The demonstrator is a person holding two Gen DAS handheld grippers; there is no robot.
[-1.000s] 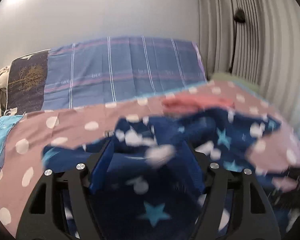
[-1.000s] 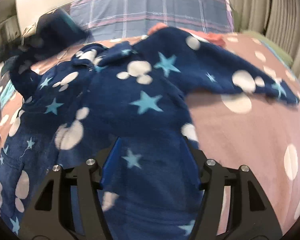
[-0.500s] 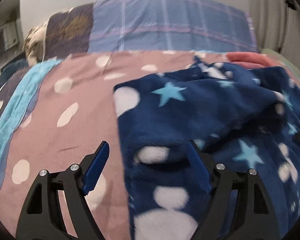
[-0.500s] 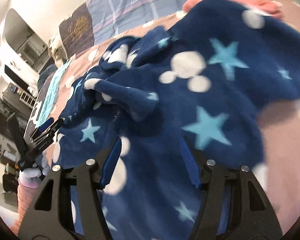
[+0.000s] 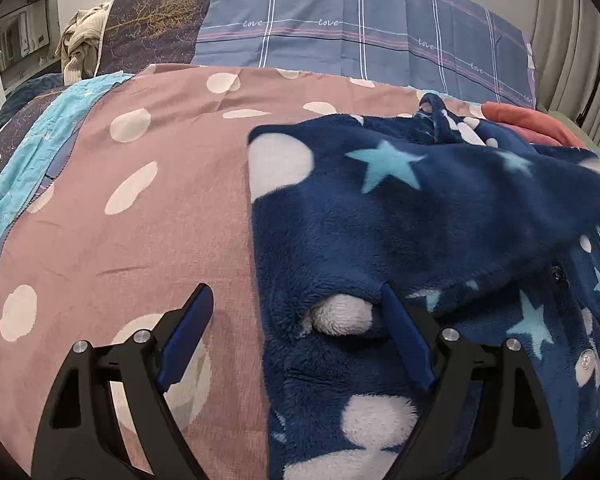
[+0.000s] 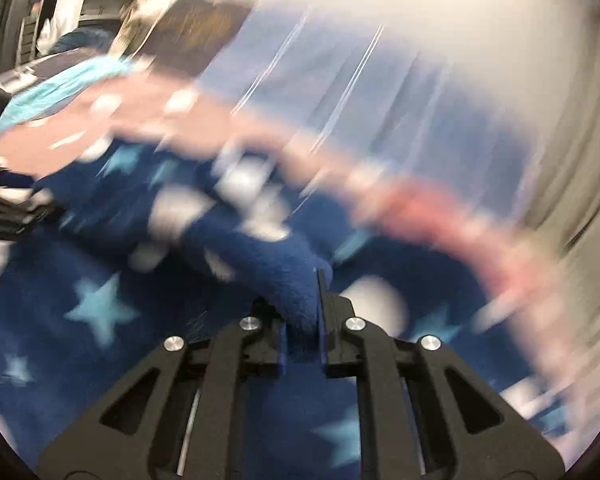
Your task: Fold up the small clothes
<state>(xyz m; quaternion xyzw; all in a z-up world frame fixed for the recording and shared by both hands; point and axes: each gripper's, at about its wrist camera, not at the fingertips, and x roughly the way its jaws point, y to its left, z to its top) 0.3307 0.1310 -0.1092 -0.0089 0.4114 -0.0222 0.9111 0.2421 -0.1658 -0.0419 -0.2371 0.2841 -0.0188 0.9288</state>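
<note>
A navy fleece garment (image 5: 440, 232) with light-blue stars and white dots lies spread on the pink dotted bedspread (image 5: 148, 216). My left gripper (image 5: 296, 320) hovers over its left edge, jaws opening wide. The edge of the fleece lies between the pads, untouched. In the blurred right wrist view, my right gripper (image 6: 303, 320) is shut on a fold of the navy fleece garment (image 6: 260, 256) and lifts it. The left gripper (image 6: 4, 208) shows at that view's left edge.
A blue plaid pillow (image 5: 360, 28) and a dark tree-print pillow (image 5: 156, 28) stand at the head of the bed. A coral cloth (image 5: 528, 122) lies behind the garment. A turquoise sheet strip (image 5: 32, 156) runs along the left. Pleated curtains (image 5: 568, 36) hang at right.
My left gripper let the fleece drop, tipped down toward the bed and opened wider. My right gripper rolled, swung across and shut on a fold of the garment.
</note>
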